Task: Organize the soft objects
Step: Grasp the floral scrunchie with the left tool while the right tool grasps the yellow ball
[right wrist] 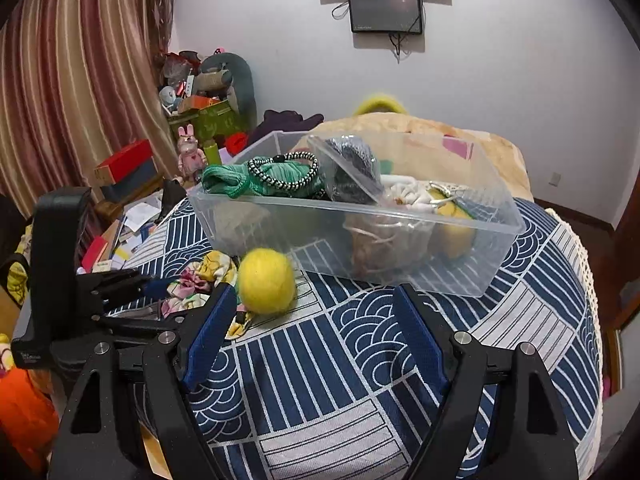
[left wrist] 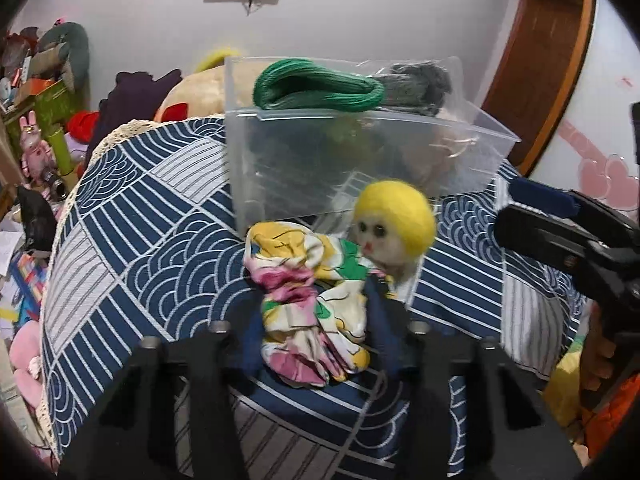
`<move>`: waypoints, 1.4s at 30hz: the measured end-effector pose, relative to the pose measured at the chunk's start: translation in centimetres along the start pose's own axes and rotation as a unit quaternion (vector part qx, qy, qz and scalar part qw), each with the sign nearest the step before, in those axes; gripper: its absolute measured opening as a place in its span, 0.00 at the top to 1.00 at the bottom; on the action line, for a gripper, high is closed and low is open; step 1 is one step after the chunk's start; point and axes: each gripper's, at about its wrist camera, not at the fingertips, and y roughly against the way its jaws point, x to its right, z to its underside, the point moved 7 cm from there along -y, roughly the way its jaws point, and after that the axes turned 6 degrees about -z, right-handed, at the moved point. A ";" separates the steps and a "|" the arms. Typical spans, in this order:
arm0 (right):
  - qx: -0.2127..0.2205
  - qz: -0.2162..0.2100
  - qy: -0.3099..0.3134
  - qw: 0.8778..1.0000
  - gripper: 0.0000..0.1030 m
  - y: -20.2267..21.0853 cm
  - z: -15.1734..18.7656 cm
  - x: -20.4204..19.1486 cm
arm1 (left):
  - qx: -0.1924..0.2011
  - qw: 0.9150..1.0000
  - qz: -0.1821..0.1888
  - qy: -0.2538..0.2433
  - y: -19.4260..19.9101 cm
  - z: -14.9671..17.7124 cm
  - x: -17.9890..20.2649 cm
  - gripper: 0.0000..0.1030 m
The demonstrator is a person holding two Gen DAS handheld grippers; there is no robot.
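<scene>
On patterned woven cloth | left gripper clamps crumpled floral fabric | right gripper spread apart | round yellow felt doll beside clear plastic bin

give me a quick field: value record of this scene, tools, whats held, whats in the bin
left tool: shut on the floral cloth
right tool: open, empty, over the tablecloth
doll: yellow head, outside the bin, beside the cloth
bin: clear, on the tablecloth
in bin: green cord, grey knit, other soft items
left to sort: cloth, doll
</scene>
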 end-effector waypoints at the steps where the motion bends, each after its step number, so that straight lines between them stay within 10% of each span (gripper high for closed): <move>1: -0.002 -0.002 -0.001 1.000 0.24 -0.1 0.0 0.0 | 0.002 1.000 0.006 -0.001 0.1 0.1 0.1 0.75; 18: -0.056 -0.050 -0.003 0.997 0.25 -4.6 0.1 -2.1 | 0.054 0.998 -0.022 0.021 4.8 -0.9 -2.7 0.87; 34: -0.111 -0.107 0.051 0.987 0.65 -6.9 1.2 -6.3 | 0.059 0.997 -0.026 0.035 5.4 -0.3 -4.1 0.87; 42: -0.077 -0.083 0.055 0.992 0.67 -5.3 0.5 -5.5 | 0.076 0.996 -0.031 0.027 6.9 -0.8 -3.7 0.87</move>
